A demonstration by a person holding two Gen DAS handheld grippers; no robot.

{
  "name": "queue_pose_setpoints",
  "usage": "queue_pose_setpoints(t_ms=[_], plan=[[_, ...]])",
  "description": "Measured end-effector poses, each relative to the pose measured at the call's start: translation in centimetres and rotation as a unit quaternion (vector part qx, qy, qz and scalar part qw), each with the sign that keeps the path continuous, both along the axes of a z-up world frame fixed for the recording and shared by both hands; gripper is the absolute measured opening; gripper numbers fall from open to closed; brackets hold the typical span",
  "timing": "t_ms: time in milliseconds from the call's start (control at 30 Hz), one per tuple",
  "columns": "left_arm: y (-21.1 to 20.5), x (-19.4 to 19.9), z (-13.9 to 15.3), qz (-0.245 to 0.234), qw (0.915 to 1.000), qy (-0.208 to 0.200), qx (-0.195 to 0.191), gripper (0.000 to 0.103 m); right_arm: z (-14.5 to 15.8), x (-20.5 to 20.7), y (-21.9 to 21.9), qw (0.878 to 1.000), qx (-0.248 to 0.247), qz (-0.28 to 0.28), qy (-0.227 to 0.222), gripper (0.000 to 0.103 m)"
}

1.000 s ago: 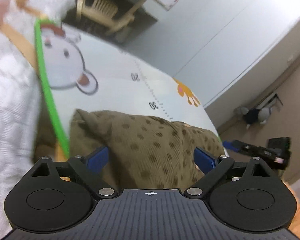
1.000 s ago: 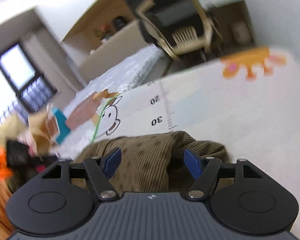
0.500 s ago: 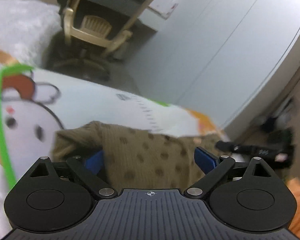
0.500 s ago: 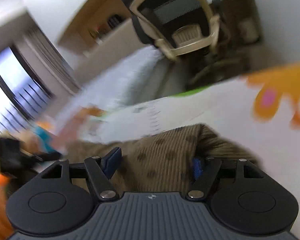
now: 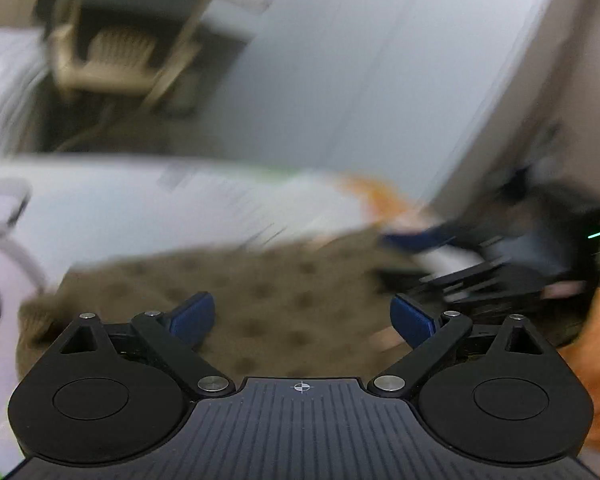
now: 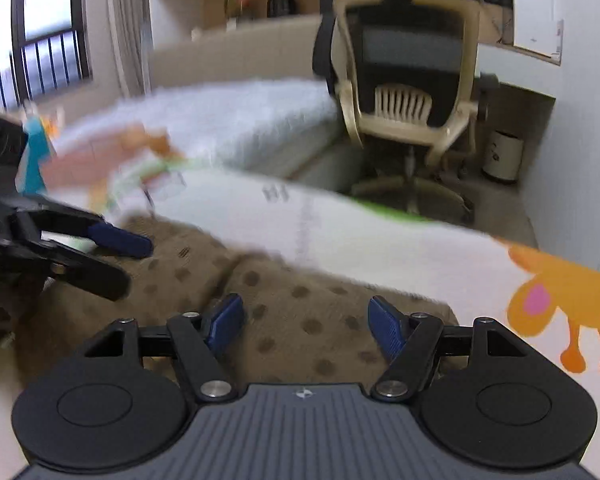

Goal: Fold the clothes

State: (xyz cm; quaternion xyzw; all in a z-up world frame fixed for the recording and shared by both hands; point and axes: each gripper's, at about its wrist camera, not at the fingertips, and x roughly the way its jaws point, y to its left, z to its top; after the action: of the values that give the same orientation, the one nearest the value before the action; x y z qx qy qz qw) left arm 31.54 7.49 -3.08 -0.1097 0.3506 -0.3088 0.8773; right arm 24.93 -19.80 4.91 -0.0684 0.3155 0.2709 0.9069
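- Directly ahead of the right gripper [image 6: 306,326], the brown dotted garment [image 6: 300,300] is lying bunched on the printed play mat [image 6: 400,248]; the blue fingers are standing apart, with cloth showing between them and no visible clamping.
- Ahead of the left gripper [image 5: 302,316], the same garment [image 5: 268,280] is spreading across the mat [image 5: 140,208]; these fingers are also standing apart. This view is blurring heavily, so contact with the cloth cannot be told.
- Toward the mat's left side in the right view, the left gripper [image 6: 116,248] is hovering over the garment's left portion.
- Progress assessment: the garment is showing at least one doubled layer and rumpled edges, not a flat, squared stack. Folding is judged as partly done at most; whether further folds are remaining or the bundle is being released cannot be settled.
- Beyond the mat's far edge, a white mattress [image 6: 236,120] and an office chair [image 6: 404,80] are standing.
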Motion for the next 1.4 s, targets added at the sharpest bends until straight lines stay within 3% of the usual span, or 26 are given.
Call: queue_pose_setpoints(t_ms=[33,67,133,200,267,333,400,500,633,767,900,1000,1100,1233,1300,1400], plan=[[0.0,0.6,-1.4,0.006,0.9998,0.011,0.014,0.097,-0.4,0.0,-0.6,1.000,-0.001,-0.001,0.004,0.069],[0.8,0.2,-1.4,0.005,1.0000,0.003,-0.002,0.097,-0.2,-0.2,-1.5,1.000,0.009,-0.008,0.010,0.069],[2.0,-0.7,-0.4,0.033,0.9993,0.012,-0.010,0.097,0.3,-0.8,-3.2,0.999,0.025,-0.024,0.017,0.068],[2.9,-1.8,0.8,0.054,0.9984,0.013,-0.015,0.097,1.6,-3.0,-4.1,0.999,0.008,-0.042,-0.009,0.068],[2.3,-3.6,2.0,0.037,0.9991,-0.007,-0.019,0.098,2.3,-5.1,-4.6,0.999,-0.002,-0.042,-0.032,0.068],[1.7,-5.5,3.2,0.020,0.9992,-0.028,-0.023,0.098,2.0,-6.8,-4.4,0.999,0.003,-0.033,-0.025,0.068],[0.0,-6.2,2.4,0.000,0.9998,-0.017,-0.003,0.099,0.3,-7.4,-3.8,1.000,-0.008,-0.023,0.007,0.068],[-1.9,-7.5,0.5,0.002,0.9984,-0.019,0.053,0.099,-2.1,-8.4,-3.0,0.999,-0.040,-0.026,-0.002,0.070],[-3.6,-9.6,0.0,0.013,0.9913,-0.043,0.124,0.099,-1.7,-8.7,-3.4,0.999,-0.040,-0.036,0.006,0.071],[-4.4,-10.4,0.3,0.013,0.9864,-0.044,0.158,0.100,-1.5,-9.3,-4.0,0.998,-0.042,-0.043,0.010,0.076],[-4.2,-11.2,2.1,0.005,0.9918,-0.066,0.110,0.101,-0.1,-10.1,-3.7,0.998,-0.031,-0.050,-0.021,0.076],[-4.9,-10.7,1.6,0.057,0.9831,-0.087,0.151,0.101,1.3,-9.3,-2.3,0.998,-0.013,-0.036,-0.042,0.076],[-4.8,-9.1,-0.5,0.108,0.9768,-0.039,0.181,0.101,1.8,-8.8,0.5,0.998,-0.012,0.001,-0.055,0.076],[-4.7,-9.5,-1.2,0.113,0.9746,-0.047,0.187,0.102,-0.2,-8.7,4.4,0.996,-0.038,0.065,-0.038,0.077],[-4.6,-9.6,-1.4,0.116,0.9715,-0.048,0.201,0.103,-1.4,-8.6,4.6,0.996,-0.053,0.070,-0.031,0.080],[-4.4,-9.9,-1.3,0.114,0.9747,-0.045,0.187,0.103,-1.7,-8.9,4.0,0.996,-0.055,0.067,-0.024,0.081]])
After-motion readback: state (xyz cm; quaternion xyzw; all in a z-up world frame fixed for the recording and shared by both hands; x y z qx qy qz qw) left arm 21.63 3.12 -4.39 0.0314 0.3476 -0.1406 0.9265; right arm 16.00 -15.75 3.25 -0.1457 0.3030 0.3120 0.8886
